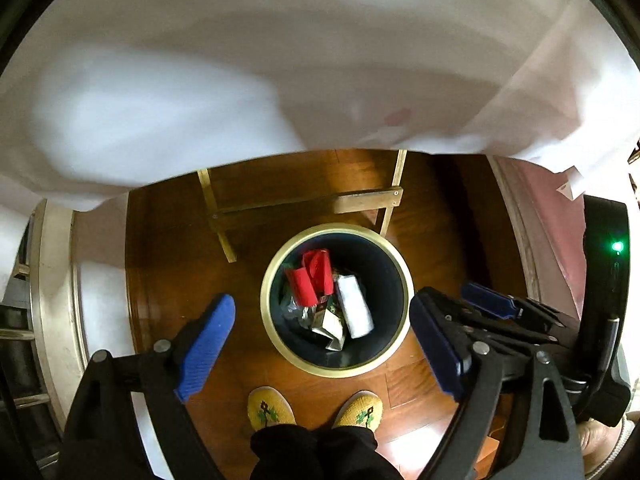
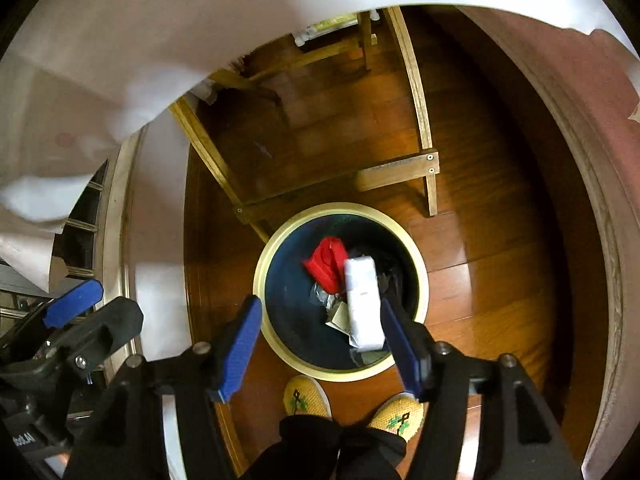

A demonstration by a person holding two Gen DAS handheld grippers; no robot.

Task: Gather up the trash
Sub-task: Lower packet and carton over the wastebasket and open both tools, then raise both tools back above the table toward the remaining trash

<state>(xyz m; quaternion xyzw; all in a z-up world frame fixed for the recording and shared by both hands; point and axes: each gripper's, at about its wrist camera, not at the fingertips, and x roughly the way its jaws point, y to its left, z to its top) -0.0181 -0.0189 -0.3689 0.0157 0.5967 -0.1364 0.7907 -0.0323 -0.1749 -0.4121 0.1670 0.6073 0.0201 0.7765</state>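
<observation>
While my left tongs [image 1: 322,346] and right tongs [image 2: 320,348] gape empty, the white packet [image 2: 363,304] lies lengthwise in the bin [image 2: 423,280] — against red wrapper [image 2: 326,264] — slippers [image 2: 306,396] below.

White cloth [image 1: 240,80] blurred, hides tabletop; bin [image 2: 280,344] bottom buried under trash; slippers [image 1: 272,408] partly covered.

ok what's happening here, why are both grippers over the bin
A person in yellow slippers stands over a round bin on the wood floor. It holds red wrappers, a white packet and foil scraps. The left hand-held gripper and right hand-held gripper hover above it, open and empty.
</observation>
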